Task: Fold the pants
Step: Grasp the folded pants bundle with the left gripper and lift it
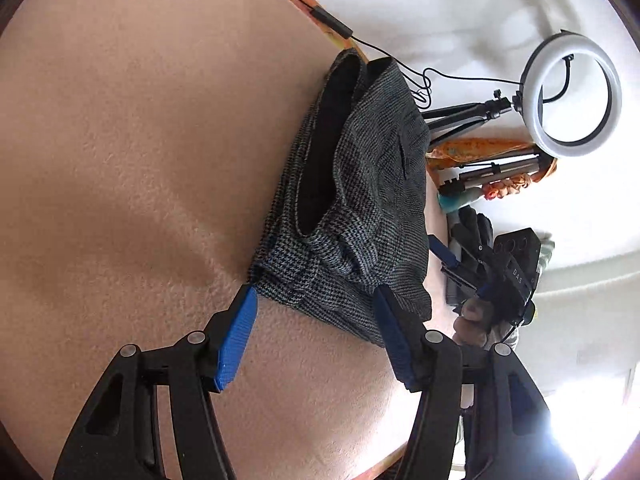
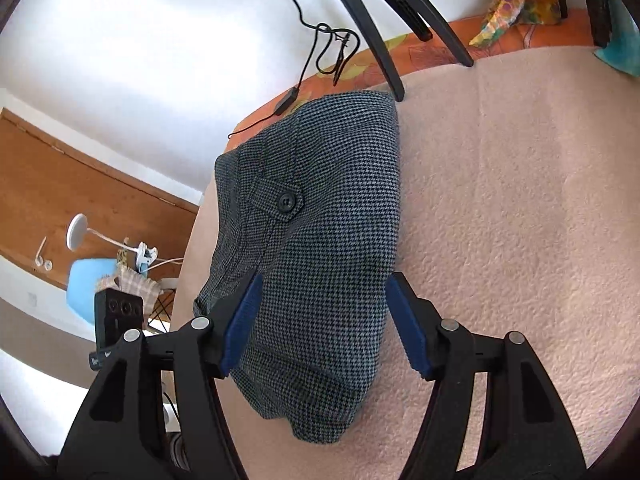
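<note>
The grey houndstooth pants [image 1: 360,200] lie folded in a compact bundle on a pinkish-beige blanket [image 1: 140,140], with the dark waistband opening showing. My left gripper [image 1: 316,292] is open, its blue pads [image 1: 240,328] straddling the bundle's near corner. In the right wrist view the pants [image 2: 328,220] show a buttoned pocket flap [image 2: 286,200]. My right gripper [image 2: 325,280] is open above the bundle's near end, one finger on either side. The left wrist view also shows the right gripper's body [image 1: 516,268], held by a hand [image 1: 472,320] beyond the bundle.
A ring light [image 1: 572,92] on a tripod, a black cable [image 1: 400,64] and orange patterned cloth [image 1: 480,152] lie past the blanket's edge. Black tripod legs [image 2: 380,20] stand behind the pants. A wooden door [image 2: 60,184], blue chair [image 2: 86,280] and white lamp [image 2: 76,232] are off to the left.
</note>
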Tool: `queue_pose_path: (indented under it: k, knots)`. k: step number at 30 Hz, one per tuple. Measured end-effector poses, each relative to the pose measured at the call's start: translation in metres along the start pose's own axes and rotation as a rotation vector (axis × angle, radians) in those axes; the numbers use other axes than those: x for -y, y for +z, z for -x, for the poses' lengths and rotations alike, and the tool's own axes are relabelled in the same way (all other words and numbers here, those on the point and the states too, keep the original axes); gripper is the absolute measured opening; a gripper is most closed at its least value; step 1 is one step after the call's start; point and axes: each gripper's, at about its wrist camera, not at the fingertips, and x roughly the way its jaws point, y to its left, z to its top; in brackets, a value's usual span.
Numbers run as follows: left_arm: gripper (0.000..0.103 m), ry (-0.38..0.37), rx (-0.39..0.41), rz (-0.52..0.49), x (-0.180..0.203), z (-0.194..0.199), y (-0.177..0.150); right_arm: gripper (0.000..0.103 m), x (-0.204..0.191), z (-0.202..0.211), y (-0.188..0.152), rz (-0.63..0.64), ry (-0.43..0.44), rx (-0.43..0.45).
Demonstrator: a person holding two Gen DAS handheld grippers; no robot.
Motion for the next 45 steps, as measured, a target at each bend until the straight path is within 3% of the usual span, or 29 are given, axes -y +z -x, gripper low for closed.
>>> queue_pose_path:
  k: [13,17,21,26,28,31,33,35,45]
  knots:
    - [0.064,-0.115,0.138,0.141,-0.010,-0.008,-0.001,0.067,0.023,-0.026,0.017,-0.117,0.069,0.014]
    - [0.064,-0.094,0.191,0.155,-0.004,-0.012,0.001,0.067,0.031,-0.039,0.021,-0.144,0.072,0.022]
    - [0.064,-0.031,0.202,0.092,0.005,-0.022,0.004,0.067,0.033,-0.043,0.029,-0.163,0.089,0.051]
    - [0.064,-0.034,0.228,0.088,0.006,-0.027,0.009,0.067,0.031,-0.053,0.039,-0.174,0.096,0.075]
    - [0.053,-0.023,0.228,0.084,0.007,-0.030,0.009,0.067,0.029,-0.054,0.039,-0.176,0.097,0.083]
    - [0.044,-0.007,0.222,0.059,0.010,-0.033,0.011,0.053,0.024,-0.060,0.041,-0.161,0.064,0.078]
    - [0.037,0.011,0.227,0.002,0.017,-0.031,0.013,0.032,0.021,-0.057,0.037,-0.155,0.044,0.070]
    - [0.034,0.032,0.226,-0.052,0.025,-0.030,0.012,0.020,0.015,-0.056,0.036,-0.124,0.031,0.072]
    - [0.027,0.061,0.246,-0.156,0.048,-0.018,0.004,0.015,-0.042,-0.033,0.031,0.057,-0.074,0.119]
